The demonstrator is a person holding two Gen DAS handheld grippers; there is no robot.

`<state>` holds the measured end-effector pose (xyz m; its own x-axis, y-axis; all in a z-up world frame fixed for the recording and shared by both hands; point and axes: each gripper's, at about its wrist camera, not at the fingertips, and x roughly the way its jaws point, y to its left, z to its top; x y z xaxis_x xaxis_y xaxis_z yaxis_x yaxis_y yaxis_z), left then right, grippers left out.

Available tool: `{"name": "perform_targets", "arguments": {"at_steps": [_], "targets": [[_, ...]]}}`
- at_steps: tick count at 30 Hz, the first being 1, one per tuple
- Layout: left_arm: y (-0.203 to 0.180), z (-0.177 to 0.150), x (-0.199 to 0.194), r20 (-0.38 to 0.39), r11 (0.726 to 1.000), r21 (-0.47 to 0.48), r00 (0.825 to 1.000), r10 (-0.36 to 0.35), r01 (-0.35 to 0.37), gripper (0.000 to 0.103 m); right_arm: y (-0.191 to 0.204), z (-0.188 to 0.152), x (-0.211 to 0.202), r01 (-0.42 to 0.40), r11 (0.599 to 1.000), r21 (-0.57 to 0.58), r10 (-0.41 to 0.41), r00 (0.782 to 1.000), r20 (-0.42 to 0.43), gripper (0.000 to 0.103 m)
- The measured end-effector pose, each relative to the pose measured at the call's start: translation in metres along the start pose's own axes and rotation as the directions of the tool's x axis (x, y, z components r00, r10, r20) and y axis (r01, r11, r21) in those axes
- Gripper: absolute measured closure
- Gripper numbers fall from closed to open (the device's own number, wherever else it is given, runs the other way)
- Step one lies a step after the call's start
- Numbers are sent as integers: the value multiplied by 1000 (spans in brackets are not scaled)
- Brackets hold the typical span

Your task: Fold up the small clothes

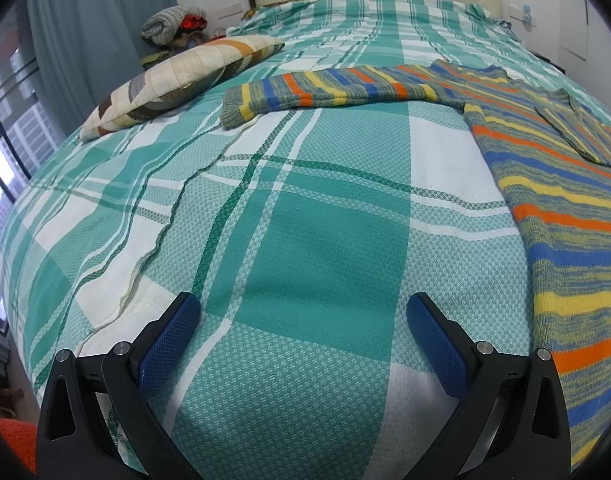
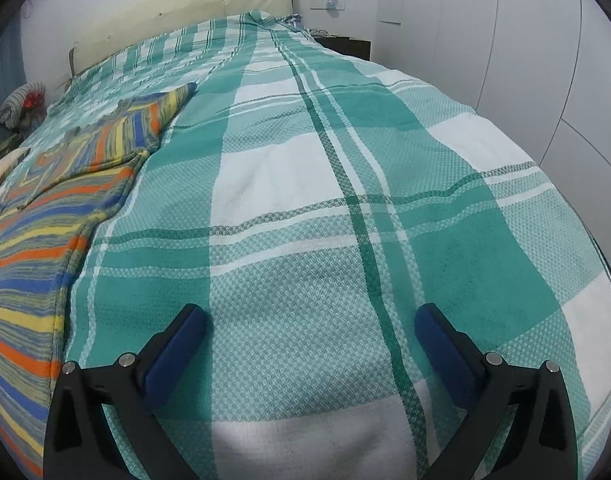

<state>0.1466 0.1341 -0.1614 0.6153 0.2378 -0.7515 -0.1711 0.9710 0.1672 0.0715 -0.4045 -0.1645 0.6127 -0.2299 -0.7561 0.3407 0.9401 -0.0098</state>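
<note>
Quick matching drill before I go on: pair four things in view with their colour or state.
1 sweater
2 pillow
3 left gripper
4 bedspread

a green and white plaid
b jaws open, nothing between
c striped orange, blue, yellow; one sleeve stretched out
d patchwork of beige, brown and orange

Pairs: 1-c, 2-d, 3-b, 4-a

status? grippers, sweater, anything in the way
Left gripper open, empty, over bedspread. Right gripper open, empty. Sweater flat on bed, one sleeve stretched out, not held. Pillow beyond the sleeve, apart.
</note>
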Motion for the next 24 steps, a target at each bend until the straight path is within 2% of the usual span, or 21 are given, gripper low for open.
{"name": "perform_targets", "arguments": {"at_steps": [24], "targets": [[0,-1,-2,7,1000,4,1000,8,-8,0,2,-5,0,7,1000,-6,-7,1000,10,0]]}}
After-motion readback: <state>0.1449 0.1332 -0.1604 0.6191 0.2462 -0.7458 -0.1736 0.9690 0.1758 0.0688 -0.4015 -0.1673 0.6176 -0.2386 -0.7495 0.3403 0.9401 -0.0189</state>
